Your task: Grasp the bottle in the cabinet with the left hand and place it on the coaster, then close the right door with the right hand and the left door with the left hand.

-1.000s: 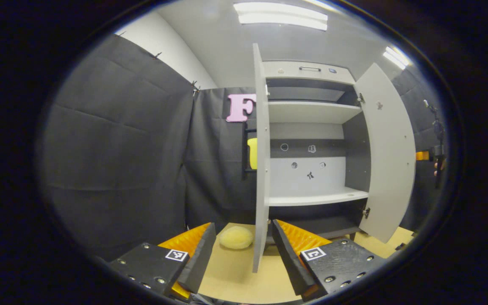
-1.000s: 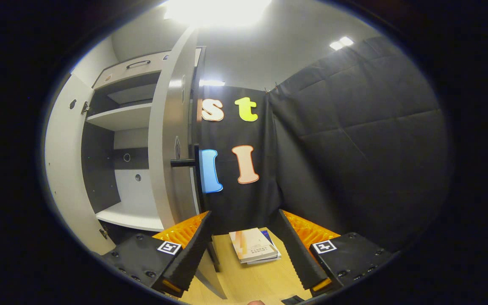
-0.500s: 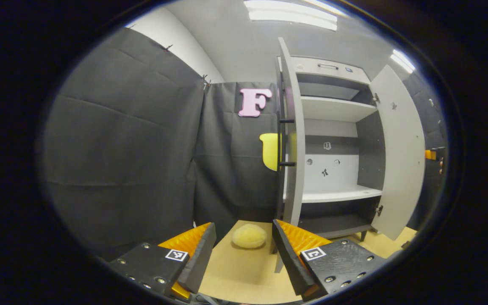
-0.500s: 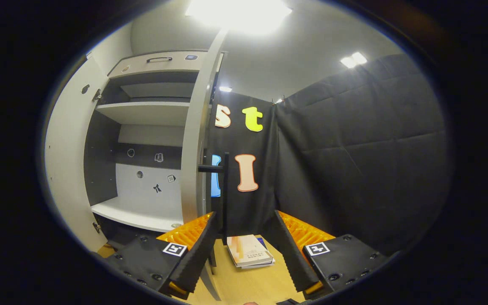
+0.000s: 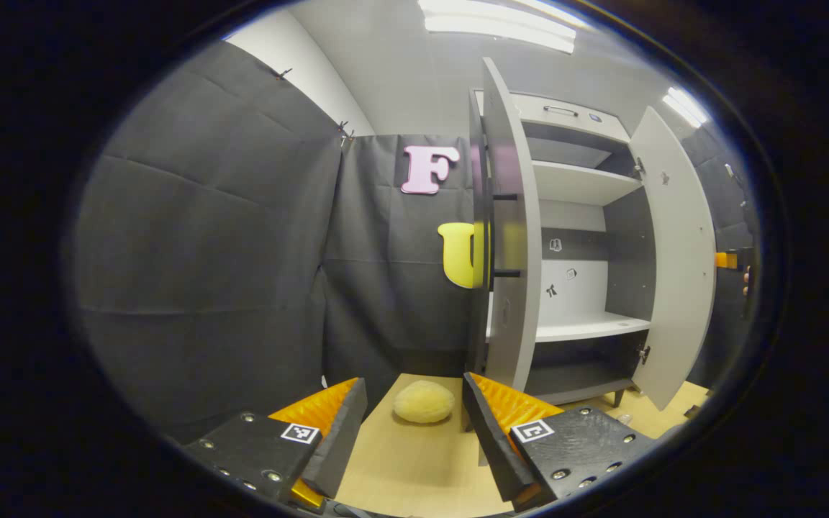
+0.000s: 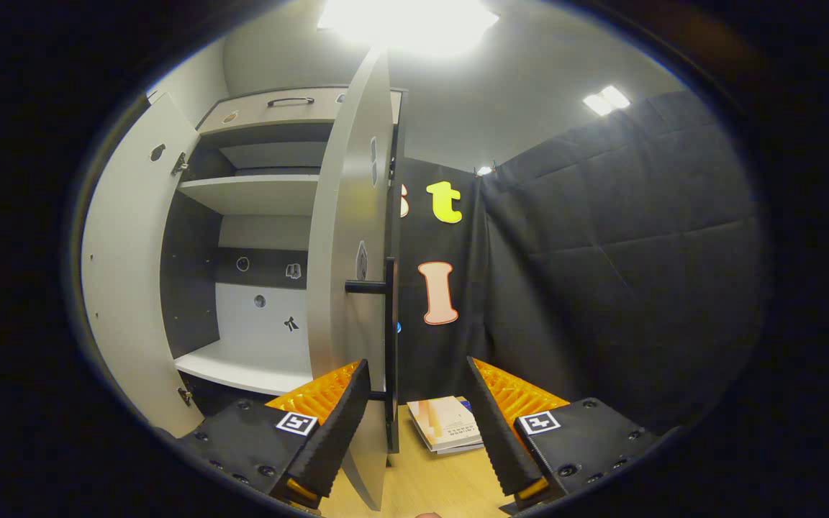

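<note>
The white cabinet [image 5: 573, 216] stands with both doors swung out. In the left gripper view its left door [image 5: 512, 288] is nearly edge-on, outer face and black bar handle [image 5: 492, 234] toward me, just beyond my right finger. My left gripper [image 5: 414, 432] is open over the wooden table, holding nothing. In the right gripper view the right door [image 6: 346, 273] rises straight ahead. Its black handle [image 6: 389, 345] drops between the fingers of my open right gripper [image 6: 418, 424], close to the left finger. The left door [image 6: 127, 266] shows beyond. The right gripper [image 5: 735, 260] appears past the right door [image 5: 677, 266].
A yellow rounded sponge-like lump [image 5: 423, 401] lies on the wooden table [image 5: 414, 467] ahead of the left gripper. A small stack of books [image 6: 450, 424] lies on the table ahead of the right gripper. Black cloth walls enclose both sides.
Both grippers have moved round to the outer sides of their doors. The left door's handle has come into sight, and the right door's handle now sits between the right fingers.
</note>
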`<state>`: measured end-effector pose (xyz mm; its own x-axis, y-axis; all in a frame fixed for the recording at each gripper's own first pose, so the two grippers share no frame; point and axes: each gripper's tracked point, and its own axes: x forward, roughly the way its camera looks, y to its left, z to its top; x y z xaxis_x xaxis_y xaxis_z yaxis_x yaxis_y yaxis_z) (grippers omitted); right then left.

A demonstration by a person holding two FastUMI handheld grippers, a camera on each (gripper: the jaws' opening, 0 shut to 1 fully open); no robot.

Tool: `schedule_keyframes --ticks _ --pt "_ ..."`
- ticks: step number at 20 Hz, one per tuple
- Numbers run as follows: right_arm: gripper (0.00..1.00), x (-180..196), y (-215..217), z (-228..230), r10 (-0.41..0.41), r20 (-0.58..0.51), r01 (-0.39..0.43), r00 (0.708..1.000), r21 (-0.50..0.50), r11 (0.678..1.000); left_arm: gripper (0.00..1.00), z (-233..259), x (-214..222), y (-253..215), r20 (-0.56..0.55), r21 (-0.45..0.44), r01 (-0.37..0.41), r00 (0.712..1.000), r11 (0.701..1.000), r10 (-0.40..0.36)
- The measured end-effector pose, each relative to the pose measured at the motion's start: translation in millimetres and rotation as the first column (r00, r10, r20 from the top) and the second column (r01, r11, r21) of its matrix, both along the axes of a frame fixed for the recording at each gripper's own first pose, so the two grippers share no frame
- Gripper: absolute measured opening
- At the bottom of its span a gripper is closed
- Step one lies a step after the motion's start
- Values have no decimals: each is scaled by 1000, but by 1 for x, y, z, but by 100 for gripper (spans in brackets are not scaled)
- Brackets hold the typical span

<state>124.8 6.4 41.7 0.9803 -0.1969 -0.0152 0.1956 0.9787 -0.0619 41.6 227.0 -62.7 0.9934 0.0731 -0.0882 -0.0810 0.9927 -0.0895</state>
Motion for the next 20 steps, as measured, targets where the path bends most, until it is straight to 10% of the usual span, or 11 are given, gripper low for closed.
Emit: schedule_keyframes --ticks 20 --pt "87 58 125 -5 166 -18 -165 986 42 985 82 -14 -14 53 -53 -35 -74 996 997 72"
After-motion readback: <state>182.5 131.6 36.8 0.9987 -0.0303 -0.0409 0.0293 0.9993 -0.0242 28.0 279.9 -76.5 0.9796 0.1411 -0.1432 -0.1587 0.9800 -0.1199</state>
